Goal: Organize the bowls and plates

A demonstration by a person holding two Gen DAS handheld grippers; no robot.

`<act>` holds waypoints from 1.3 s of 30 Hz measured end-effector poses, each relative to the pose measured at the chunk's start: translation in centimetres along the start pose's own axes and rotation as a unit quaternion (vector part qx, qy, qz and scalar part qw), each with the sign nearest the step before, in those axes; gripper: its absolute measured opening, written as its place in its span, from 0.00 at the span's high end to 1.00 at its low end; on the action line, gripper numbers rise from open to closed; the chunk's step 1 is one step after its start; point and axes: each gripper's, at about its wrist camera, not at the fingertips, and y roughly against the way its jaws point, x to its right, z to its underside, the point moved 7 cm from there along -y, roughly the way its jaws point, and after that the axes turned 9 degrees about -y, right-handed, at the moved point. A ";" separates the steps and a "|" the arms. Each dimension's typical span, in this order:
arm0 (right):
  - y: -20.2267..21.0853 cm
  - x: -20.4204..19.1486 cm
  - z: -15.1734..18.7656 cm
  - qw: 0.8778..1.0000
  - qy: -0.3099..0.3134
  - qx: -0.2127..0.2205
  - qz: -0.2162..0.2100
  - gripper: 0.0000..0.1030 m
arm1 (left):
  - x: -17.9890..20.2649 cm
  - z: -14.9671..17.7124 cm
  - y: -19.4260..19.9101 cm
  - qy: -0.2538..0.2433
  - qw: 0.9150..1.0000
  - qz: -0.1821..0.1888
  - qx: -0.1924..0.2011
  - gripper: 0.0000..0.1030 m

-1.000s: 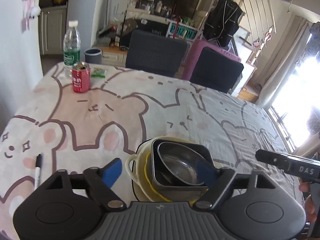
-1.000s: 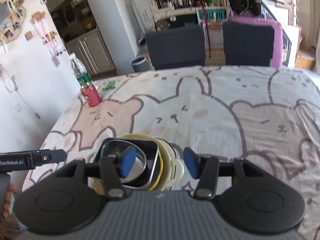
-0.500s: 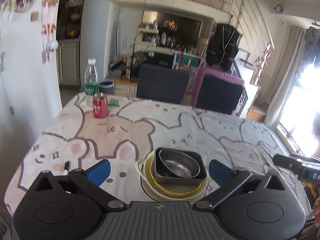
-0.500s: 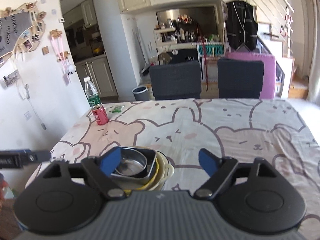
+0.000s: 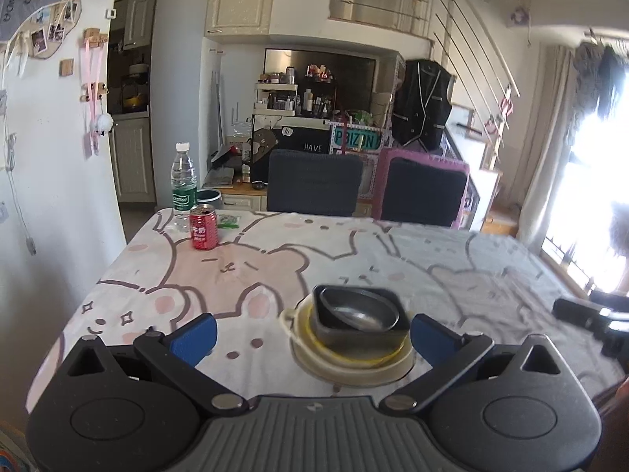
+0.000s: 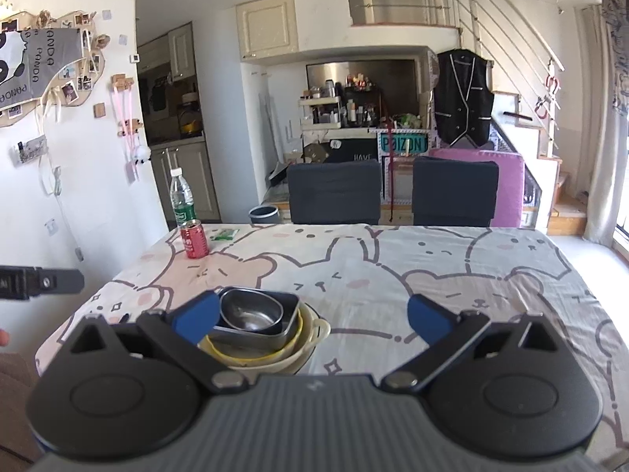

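A steel bowl (image 5: 357,310) lies tilted in a dark square dish (image 5: 354,338), nested in a yellow-rimmed bowl and a cream handled bowl (image 5: 354,369), all stacked near the table's front edge. My left gripper (image 5: 312,336) is open, drawn back, with the stack ahead between its blue pads and untouched. My right gripper (image 6: 312,316) has its jaws opening with nothing between them. Its left finger partly hides the stack (image 6: 255,322), which sits to its left. Each gripper's tip shows at the edge of the other's view.
The table (image 5: 275,267) wears a bear-print cloth. A red can (image 5: 203,227), a water bottle (image 5: 183,185) and a small green packet stand at its far left corner. Two dark chairs (image 5: 314,181) face the far edge. A white wall runs along the left.
Both grippers have pulled back and up from the stack of dishes, and their jaws have spread wider. The right pad that was inside the steel bowl has left it. The stack stays on the table.
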 end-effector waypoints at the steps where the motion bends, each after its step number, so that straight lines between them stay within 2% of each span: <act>1: 0.3 -0.1 0.3 1.000 0.000 0.003 0.001 0.00 | -0.1 0.4 0.0 0.000 1.000 0.002 0.000 0.00; 10: 0.4 -0.6 4.1 1.000 -0.006 0.013 0.022 0.00 | -0.3 3.6 -0.5 -0.006 1.000 0.006 0.003 0.00; 16: -0.1 -0.7 6.1 0.999 0.004 0.021 0.033 0.00 | 0.7 4.7 -0.9 -0.046 0.999 -0.007 0.006 0.00; 20: -0.3 -0.8 6.9 0.999 0.012 0.022 0.042 0.00 | 0.5 5.2 -1.2 -0.049 0.999 -0.010 0.006 0.00; 26: -0.9 -1.0 7.3 0.999 0.018 0.019 0.045 0.00 | 0.2 5.7 -1.3 -0.050 0.998 -0.023 0.007 0.00; 39: -1.4 -1.0 7.8 0.999 0.009 0.014 0.040 0.00 | 0.0 6.3 -2.0 -0.059 0.998 -0.025 -0.005 0.00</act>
